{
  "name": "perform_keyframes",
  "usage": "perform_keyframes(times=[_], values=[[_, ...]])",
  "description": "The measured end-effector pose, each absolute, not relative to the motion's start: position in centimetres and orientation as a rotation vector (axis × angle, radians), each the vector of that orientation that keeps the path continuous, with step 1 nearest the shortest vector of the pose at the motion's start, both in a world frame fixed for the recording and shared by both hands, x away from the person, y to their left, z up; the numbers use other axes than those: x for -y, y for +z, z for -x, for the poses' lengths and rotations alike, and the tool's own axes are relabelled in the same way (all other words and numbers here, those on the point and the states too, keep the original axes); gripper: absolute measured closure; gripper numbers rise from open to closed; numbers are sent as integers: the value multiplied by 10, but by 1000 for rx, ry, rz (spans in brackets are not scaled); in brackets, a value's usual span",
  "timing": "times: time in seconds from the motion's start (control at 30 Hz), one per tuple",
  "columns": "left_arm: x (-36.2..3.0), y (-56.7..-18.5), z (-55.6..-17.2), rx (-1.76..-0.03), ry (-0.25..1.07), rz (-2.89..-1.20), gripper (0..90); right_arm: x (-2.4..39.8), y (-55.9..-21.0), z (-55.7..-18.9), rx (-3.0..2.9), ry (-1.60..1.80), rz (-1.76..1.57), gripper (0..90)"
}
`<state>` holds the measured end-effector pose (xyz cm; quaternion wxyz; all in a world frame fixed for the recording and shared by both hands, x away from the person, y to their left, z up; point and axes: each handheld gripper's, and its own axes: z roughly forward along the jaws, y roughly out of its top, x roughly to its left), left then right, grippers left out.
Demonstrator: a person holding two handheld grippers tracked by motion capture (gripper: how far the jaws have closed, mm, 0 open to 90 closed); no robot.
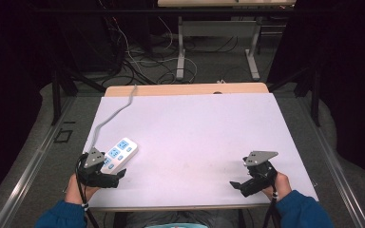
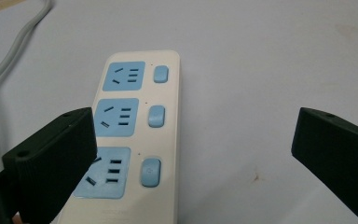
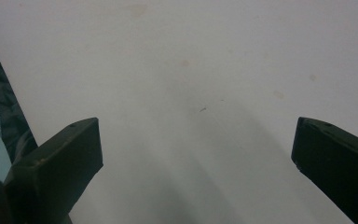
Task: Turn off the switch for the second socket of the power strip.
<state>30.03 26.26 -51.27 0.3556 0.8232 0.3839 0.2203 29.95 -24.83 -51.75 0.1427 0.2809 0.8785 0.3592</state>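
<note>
- Biggest thing here is the white table top [image 1: 195, 128], a plain sheet covering nearly the whole desk, with a strip of wood edge showing at the far side.
- Next down, the power strip [image 1: 119, 155]: cream body, three blue sockets in a row, each with its own little blue switch beside it. It lies flat at the near-left part of the table, angled so its far end points up and to the right in the high view.
- Its grey cord [image 1: 113, 114] runs off the far end, snakes across the white top and goes over the far edge.
- Left gripper [image 2: 193, 154] sits right at the near end of the strip, jaws spread wide apart and holding nothing. In the left gripper view one jaw overlaps the nearest socket's corner, the other is off over bare table. Can't really tell if that jaw touches the strip or just hovers above it.
- Right gripper [image 3: 196, 154] is well apart from the strip, over at the near-right of the table. Its jaws are wide apart too, only bare white surface between them.
- Some faint smudges dot the white top in the right gripper view.
</note>
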Motion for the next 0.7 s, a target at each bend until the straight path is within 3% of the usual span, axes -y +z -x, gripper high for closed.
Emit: perform_keyframes(times=[0.7], values=[[-260, -515, -284, -926, 549, -2149, 1, 248, -518, -300, -2535, 1036, -810, 13]])
